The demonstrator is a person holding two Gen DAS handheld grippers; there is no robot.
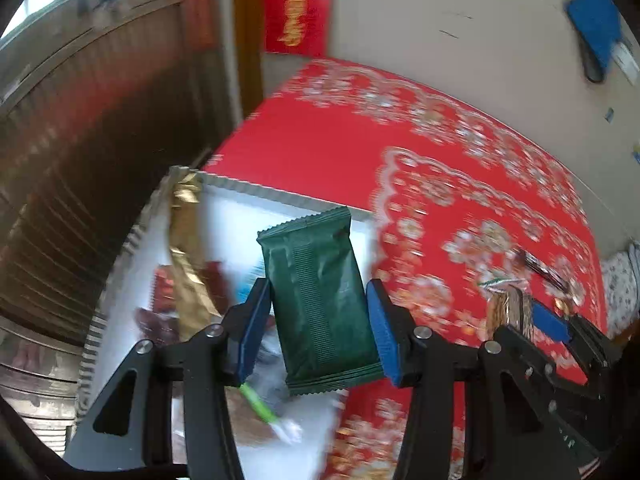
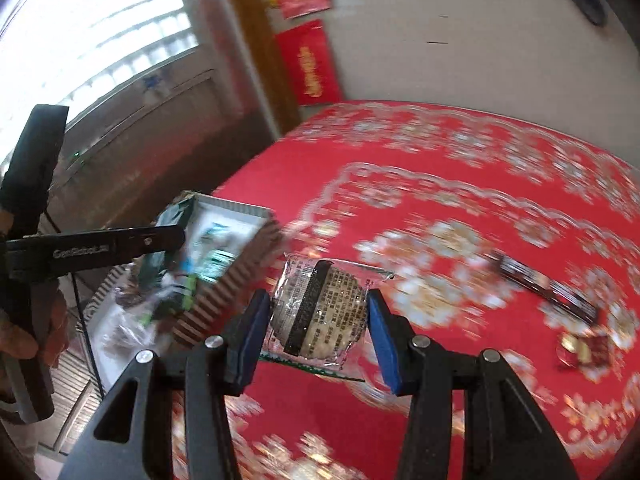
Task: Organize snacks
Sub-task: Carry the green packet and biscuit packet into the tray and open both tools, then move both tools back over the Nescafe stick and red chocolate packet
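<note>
My left gripper is shut on a dark green snack packet and holds it above a white box with striped sides at the table's left edge. The box holds several snacks, among them a gold packet. My right gripper is shut on a clear-wrapped round cake above the red tablecloth, just right of the box. The right gripper also shows in the left wrist view, and the left gripper in the right wrist view.
A dark long snack bar and a small red and gold wrapped sweet lie on the cloth to the right. A wall with red paper hangings stands behind the table. A wooden door and window are to the left.
</note>
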